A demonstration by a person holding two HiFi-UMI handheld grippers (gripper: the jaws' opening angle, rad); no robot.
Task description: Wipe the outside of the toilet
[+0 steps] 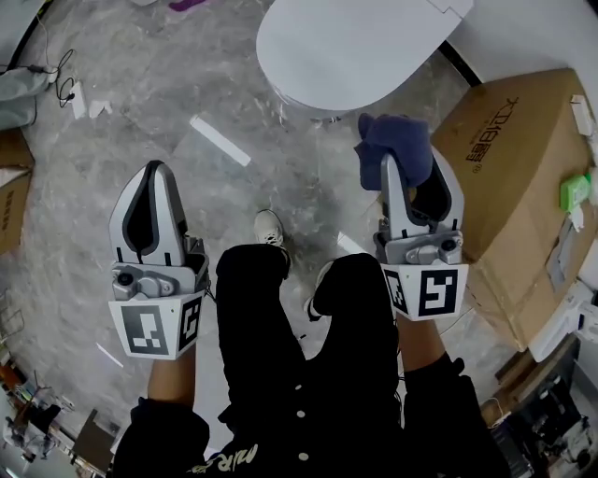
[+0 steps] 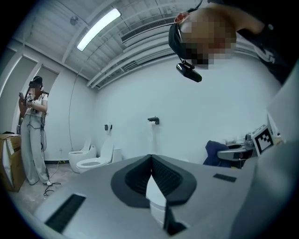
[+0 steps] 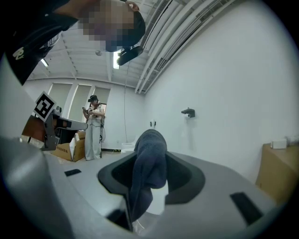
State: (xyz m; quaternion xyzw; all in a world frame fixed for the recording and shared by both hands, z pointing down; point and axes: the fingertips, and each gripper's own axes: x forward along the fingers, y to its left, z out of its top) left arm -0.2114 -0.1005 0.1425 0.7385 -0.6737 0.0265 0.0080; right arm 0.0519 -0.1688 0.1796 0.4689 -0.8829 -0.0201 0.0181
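Grey marble floor (image 1: 187,93) underfoot, white toilet (image 1: 346,47) straight ahead of me, my right tongs (image 1: 413,175) pinching a blue cloth (image 1: 397,142) near its front edge, my left tongs (image 1: 154,170) pressed together on nothing, cardboard box (image 1: 523,177) at right.

Toilet (image 1: 346,51): back end cut by top edge of head view, base mostly hidden under the lid. Cloth (image 1: 397,145): lower part buried between the jaws of right gripper (image 1: 416,177); in right gripper view it covers the jaw tips. Box (image 1: 523,177) runs off right edge. Purple thing (image 1: 190,5) clipped at top, can't identify. Wall fixture (image 2: 153,121) and what the far person (image 2: 32,126) holds: too small to tell.
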